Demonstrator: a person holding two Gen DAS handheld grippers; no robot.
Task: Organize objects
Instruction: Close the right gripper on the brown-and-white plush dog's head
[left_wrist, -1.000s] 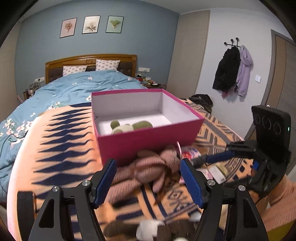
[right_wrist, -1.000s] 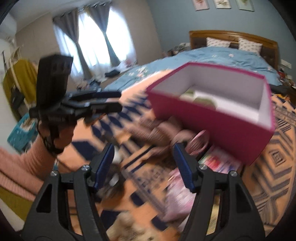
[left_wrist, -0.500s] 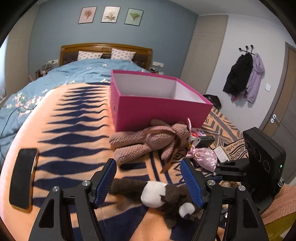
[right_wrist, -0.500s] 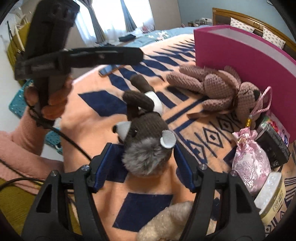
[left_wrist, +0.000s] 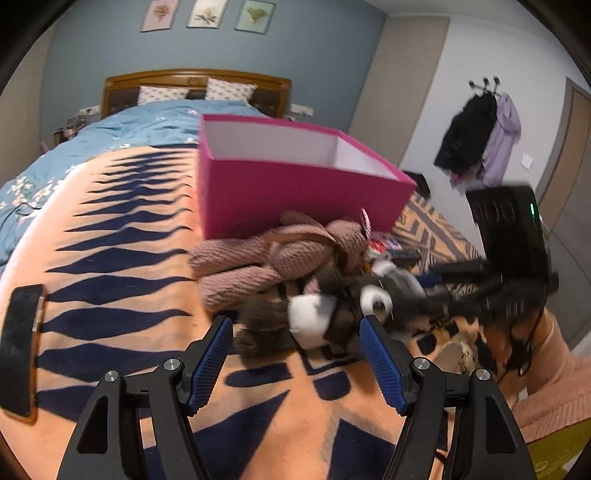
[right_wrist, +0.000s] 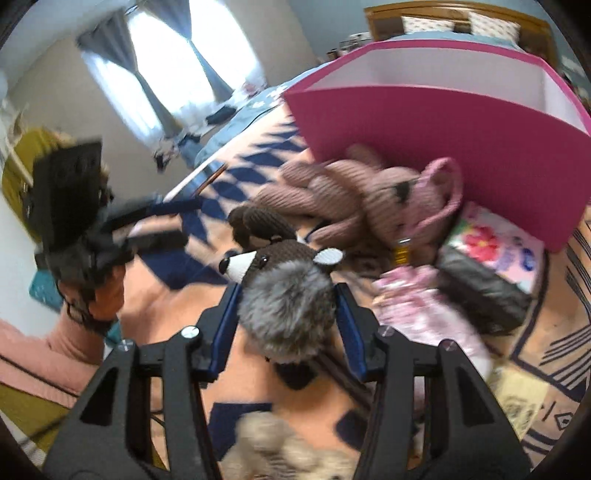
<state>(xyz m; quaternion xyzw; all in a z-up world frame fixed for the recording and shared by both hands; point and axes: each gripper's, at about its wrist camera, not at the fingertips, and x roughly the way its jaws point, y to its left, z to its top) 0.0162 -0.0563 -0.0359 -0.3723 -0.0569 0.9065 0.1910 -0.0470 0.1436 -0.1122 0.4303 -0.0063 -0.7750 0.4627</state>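
Black phone (left_wrist: 20, 350): it lies flat on the orange-and-navy blanket (left_wrist: 110, 229) at your far left, well apart from the toys.
Left gripper (left_wrist: 295, 363): your jaws stand wide with nothing between them, low over the blanket, pointing at the toy's feet.
Pink box (left_wrist: 295, 199): open-topped and upright behind the toys; from these angles you cannot see what is inside.
Knitted pink bunny (left_wrist: 273, 254): it lies on its side, touching the box's front wall, just beside the dark toy.
Brown knitted raccoon toy (right_wrist: 284, 284): it sits on the blanket in front of the bunny, with its grey furry head between your right pads.
Right gripper (right_wrist: 286, 317): your jaws are narrowed onto the raccoon's head, and the blue pads press into the fur on both sides.
Handling: judge it light, soft and squashy, so the fur will likely compress and slip; you would do better to hold deep across the head or the stuffed body, not by an ear or limb.
Clutter on the right: a pink satin pouch (right_wrist: 421, 314), a dark packet (right_wrist: 480, 288) and a flowered packet (right_wrist: 495, 247) crowd near the box's corner.
Next: you probably lift the raccoon over the box rim; mind the dangling legs catching the bunny.
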